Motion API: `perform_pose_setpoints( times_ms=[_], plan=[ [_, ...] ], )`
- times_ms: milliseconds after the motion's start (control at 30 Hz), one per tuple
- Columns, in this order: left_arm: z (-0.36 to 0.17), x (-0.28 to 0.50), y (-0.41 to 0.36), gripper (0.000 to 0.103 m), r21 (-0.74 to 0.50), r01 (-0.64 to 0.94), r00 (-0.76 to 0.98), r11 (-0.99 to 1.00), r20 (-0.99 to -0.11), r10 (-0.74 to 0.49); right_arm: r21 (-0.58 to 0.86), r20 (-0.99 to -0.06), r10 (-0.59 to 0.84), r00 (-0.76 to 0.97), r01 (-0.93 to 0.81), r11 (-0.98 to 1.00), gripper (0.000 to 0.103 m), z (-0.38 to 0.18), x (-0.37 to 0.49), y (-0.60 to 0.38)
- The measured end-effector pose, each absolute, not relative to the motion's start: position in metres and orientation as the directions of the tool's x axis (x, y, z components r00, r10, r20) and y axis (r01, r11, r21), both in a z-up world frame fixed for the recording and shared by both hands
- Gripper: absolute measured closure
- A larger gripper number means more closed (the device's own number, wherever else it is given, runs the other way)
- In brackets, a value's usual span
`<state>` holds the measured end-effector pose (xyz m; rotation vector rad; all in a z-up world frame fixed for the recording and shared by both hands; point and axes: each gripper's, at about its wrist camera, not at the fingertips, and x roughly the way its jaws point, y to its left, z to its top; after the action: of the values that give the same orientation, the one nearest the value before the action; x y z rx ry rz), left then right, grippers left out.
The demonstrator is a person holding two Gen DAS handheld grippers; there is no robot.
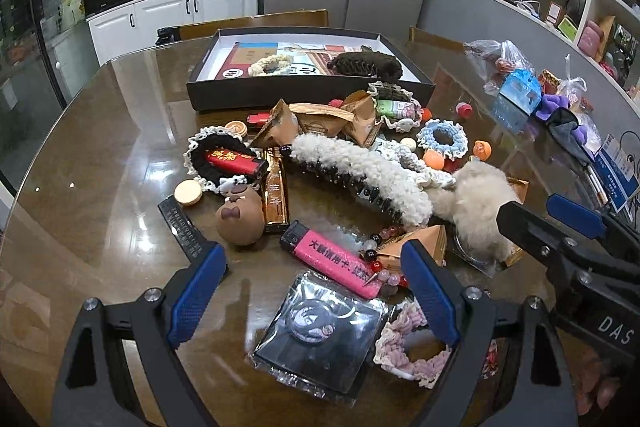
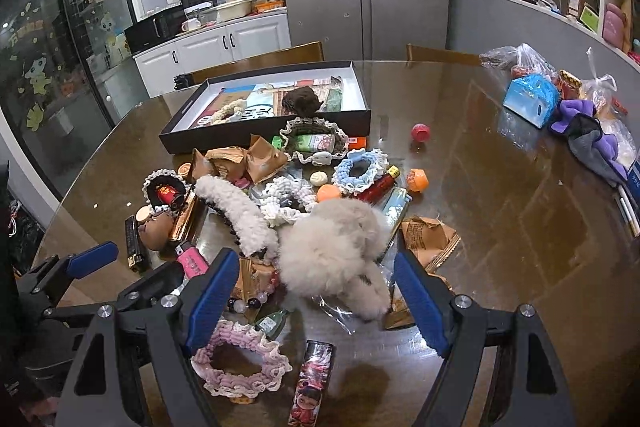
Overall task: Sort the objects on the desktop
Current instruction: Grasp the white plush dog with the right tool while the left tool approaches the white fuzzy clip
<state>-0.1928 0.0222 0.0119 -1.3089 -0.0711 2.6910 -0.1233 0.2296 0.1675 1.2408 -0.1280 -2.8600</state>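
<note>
Through the left wrist view, you are holding the left gripper (image 1: 316,291) with its jaws standing wide and empty above the near end of the clutter on the table (image 1: 100,155). Between them are lying a pink lighter (image 1: 332,259) and a glossy packet (image 1: 320,339). The lighter is probably light, rigid and slick, so take it across its narrow sides; the packet's film will likely slide and crinkle. The black tray (image 1: 312,93) is sitting beyond the pile, with bare table to the left for swinging round.

Through the right wrist view, you are keeping the right gripper (image 2: 316,295) just as wide and holding nothing, its jaws flanking a fluffy cream pompom (image 2: 332,247). That piece looks soft and nearly weightless, so pinch deep into its middle. A pink scrunchie (image 2: 240,367) is lying nearest you, touching the left jaw. The left gripper is crowding your left side; the open room is to the right.
</note>
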Motion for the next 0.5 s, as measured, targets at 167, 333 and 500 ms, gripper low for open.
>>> perform_pose_setpoints(
  times_ms=[167, 333, 500],
  plan=[
    [0.004, -0.202, 0.029, 0.013, -0.094, -0.13, -0.601, -0.987, -0.784, 0.154, 0.097, -0.737, -0.058, -0.674, -0.02, -0.995, 0.021, 0.161, -0.129, 0.236],
    [-0.003, -0.214, 0.034, 0.013, -0.066, -0.14, -0.592, -0.988, -0.794, 0.137, 0.106, -0.752, -0.054, -0.657, -0.039, -0.994, 0.021, 0.153, -0.137, 0.248],
    [-0.006, -0.224, 0.032, 0.013, -0.074, -0.137, -0.586, -0.988, -0.798, 0.141, 0.122, -0.761, -0.051, -0.647, -0.065, -0.99, 0.021, 0.147, -0.148, 0.26]
  ],
)
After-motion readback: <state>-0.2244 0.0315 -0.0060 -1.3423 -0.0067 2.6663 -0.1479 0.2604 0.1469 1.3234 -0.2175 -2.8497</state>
